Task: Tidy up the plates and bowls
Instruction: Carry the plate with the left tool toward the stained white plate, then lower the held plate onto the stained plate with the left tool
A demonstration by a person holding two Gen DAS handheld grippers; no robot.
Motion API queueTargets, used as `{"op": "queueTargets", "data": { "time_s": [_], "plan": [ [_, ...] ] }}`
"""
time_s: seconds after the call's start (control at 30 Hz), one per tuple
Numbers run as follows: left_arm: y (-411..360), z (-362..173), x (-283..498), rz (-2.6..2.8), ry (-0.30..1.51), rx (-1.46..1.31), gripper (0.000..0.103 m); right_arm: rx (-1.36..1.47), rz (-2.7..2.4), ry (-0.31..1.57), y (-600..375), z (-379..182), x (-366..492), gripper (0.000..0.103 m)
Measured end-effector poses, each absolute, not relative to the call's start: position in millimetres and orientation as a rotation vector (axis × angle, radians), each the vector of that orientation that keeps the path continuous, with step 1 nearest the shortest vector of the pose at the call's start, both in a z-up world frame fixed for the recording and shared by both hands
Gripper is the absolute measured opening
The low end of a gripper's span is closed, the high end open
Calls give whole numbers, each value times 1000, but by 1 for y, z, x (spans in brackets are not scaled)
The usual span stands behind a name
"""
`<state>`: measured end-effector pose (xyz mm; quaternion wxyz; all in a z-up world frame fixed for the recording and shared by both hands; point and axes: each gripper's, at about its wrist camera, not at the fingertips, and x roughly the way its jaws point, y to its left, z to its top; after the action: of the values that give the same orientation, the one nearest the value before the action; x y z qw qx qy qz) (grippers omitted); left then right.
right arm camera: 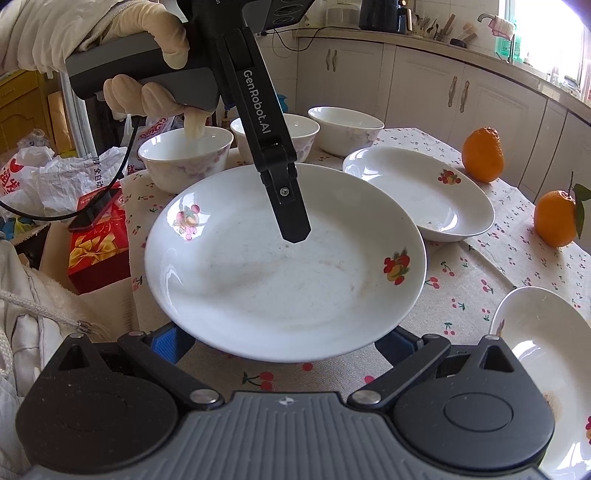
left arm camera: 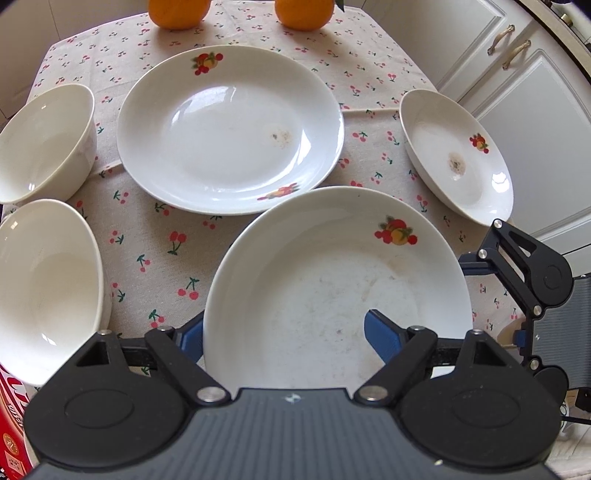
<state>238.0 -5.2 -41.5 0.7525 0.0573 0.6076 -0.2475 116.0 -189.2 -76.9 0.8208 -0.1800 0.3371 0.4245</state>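
Left gripper (left arm camera: 284,338) fingers straddling plate (left arm camera: 332,280) rim, right gripper (right arm camera: 284,341) alongside

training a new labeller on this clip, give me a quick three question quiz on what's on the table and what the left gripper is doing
1. True or false: four oranges are in view.
2. How many bowls show in the right wrist view? A one, B three, C five.
3. Fill in: the left gripper stands ___ across the rim of the near plate.

Key: 1 false, there are two oranges. 2 B. 3 open.
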Motion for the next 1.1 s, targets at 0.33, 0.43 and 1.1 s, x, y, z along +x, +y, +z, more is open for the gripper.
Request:
{"op": "queueTargets", "data": {
  "time_s": [0.33,0.43,1.1],
  "plan": [
    [-20,-31,243,-564,1294,116,85,-380,877,701,-207,-67,118,103],
    [-27,-28,246,-571,1288,118,85,-373,868,699,-213,-64,120,103],
    [-84,-22,277,-639,1268,171,84,-344,779,699,-256,-55,132,103]
  ]
}}
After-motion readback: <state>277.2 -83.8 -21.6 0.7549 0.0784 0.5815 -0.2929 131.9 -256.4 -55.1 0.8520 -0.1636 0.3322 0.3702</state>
